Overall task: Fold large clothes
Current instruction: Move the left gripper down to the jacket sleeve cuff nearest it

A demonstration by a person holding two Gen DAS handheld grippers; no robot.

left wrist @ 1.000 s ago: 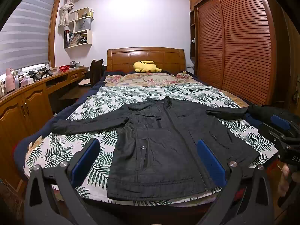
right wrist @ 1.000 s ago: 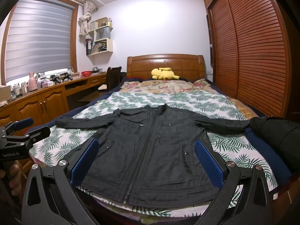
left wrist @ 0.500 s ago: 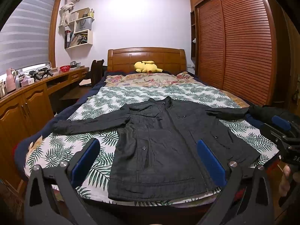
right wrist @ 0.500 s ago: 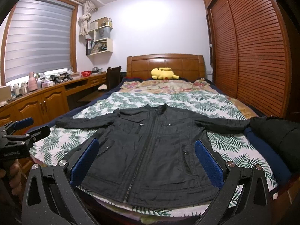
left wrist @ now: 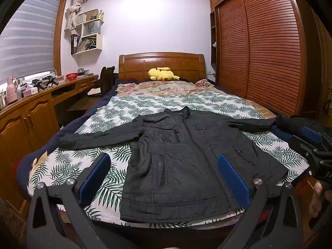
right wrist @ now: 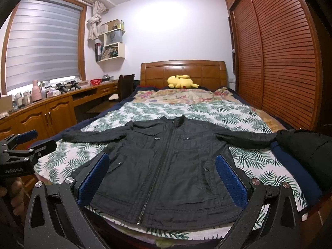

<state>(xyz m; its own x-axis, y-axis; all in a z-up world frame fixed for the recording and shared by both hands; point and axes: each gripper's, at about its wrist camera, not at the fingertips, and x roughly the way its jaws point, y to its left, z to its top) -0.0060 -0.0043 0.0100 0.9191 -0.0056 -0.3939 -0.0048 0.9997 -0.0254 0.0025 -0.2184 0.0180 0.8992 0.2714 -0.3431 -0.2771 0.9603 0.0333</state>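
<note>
One dark jacket (left wrist: 182, 155) lies flat and face up on the bed (left wrist: 132, 108), zipped, collar toward the far headboard (left wrist: 161, 64) and hem at the near edge. Its two sleeves are spread out, one to the left and one to the right. The right sleeve's cuff reaches a second dark garment (right wrist: 309, 145) bunched at the right edge of the bed.

Two pairs of tongs are in view. The left tongs (left wrist: 164, 176) are spread wide, their blue pads apart with nothing between them, held short of the jacket's hem. The right tongs (right wrist: 161, 175) are likewise parted and empty, also near the hem. Each shows at the edge of the other's view, with a hand (left wrist: 317, 199) on its grip. On the left tongs' body the white lettering reads "GenRoboT.AI" (as far as it can be made out); on the right tongs only "DA" is legible.

One yellow plush toy (left wrist: 161, 74) lies by the headboard. On the bench (right wrist: 62, 97) along the left wall stand one red basket (right wrist: 95, 81) and one pink bottle (right wrist: 37, 92) among small items. Slatted wardrobe doors (left wrist: 259, 51) fill the right wall.
</note>
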